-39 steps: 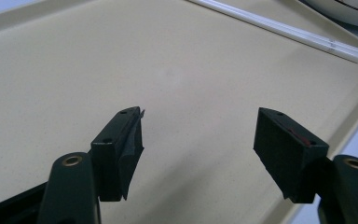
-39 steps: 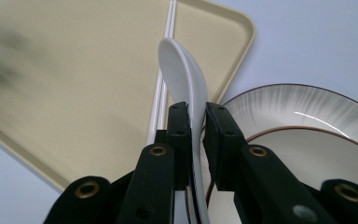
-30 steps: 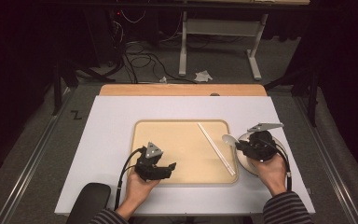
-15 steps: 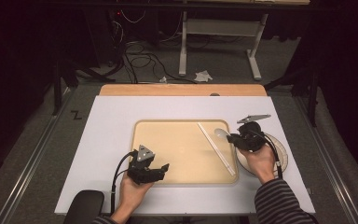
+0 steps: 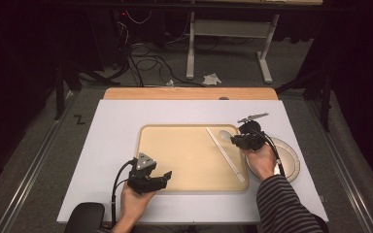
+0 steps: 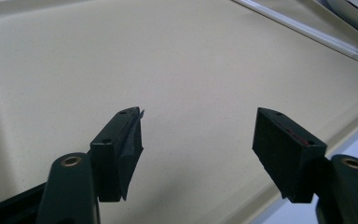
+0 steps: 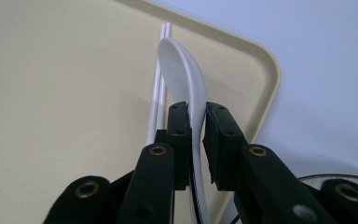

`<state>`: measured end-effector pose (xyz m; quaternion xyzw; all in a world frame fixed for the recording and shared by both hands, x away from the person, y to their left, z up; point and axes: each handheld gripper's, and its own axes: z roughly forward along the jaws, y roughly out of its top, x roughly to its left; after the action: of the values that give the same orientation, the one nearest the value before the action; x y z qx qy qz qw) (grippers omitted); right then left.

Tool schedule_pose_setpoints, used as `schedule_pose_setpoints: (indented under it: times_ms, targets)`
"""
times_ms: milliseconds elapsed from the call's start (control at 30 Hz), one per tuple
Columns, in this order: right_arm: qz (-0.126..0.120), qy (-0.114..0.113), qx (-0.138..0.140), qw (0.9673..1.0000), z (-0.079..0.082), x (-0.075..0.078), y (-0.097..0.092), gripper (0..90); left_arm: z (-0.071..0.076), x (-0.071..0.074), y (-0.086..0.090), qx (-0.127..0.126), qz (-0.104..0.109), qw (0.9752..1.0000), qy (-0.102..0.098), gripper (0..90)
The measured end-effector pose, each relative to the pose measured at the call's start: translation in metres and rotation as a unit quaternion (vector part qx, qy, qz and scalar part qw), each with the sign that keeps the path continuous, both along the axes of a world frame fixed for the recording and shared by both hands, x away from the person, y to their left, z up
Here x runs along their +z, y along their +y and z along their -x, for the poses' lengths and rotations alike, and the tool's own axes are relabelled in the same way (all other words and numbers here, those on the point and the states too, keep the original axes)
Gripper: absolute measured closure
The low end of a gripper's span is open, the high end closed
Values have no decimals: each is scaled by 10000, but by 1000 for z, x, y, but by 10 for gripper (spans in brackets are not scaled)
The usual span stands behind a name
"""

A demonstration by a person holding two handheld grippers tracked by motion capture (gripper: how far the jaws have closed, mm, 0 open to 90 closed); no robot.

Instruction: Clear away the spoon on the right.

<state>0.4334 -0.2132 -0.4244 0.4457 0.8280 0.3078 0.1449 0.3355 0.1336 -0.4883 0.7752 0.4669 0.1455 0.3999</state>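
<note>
White table [image 5: 116, 145]: right hand-held gripper [image 7: 196, 122] clamps spoon [image 7: 184, 70] above chopsticks [image 7: 157, 93]; left [image 6: 198, 140] wide.

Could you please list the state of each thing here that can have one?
Left gripper: open, holding nothing, above the tray.
Right gripper: shut on the white spoon.
White spoon: held over the tray's corner.
Chopsticks: lying together on the tray.
Tray: flat on the table.
Plate: beside the tray.

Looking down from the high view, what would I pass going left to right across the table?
Left hand-held gripper → tray → chopsticks → right hand-held gripper, gripping a white spoon → plate.
</note>
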Motion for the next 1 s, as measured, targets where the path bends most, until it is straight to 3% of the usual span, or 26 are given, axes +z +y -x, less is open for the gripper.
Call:
schedule_pose_setpoints:
  times_ms: [533,767,1000]
  targets:
    - [278,229,-220,9991,-33,-19,18,819,8,1,11,197,156,9997,30,332]
    - [413,458,-388,9973,-46,-30,22,817,9,-1,12,236,163,9996,73,333]
    - [682,422,-408,9959,-55,-30,35,809,11,0,14,273,161,9995,49,333]
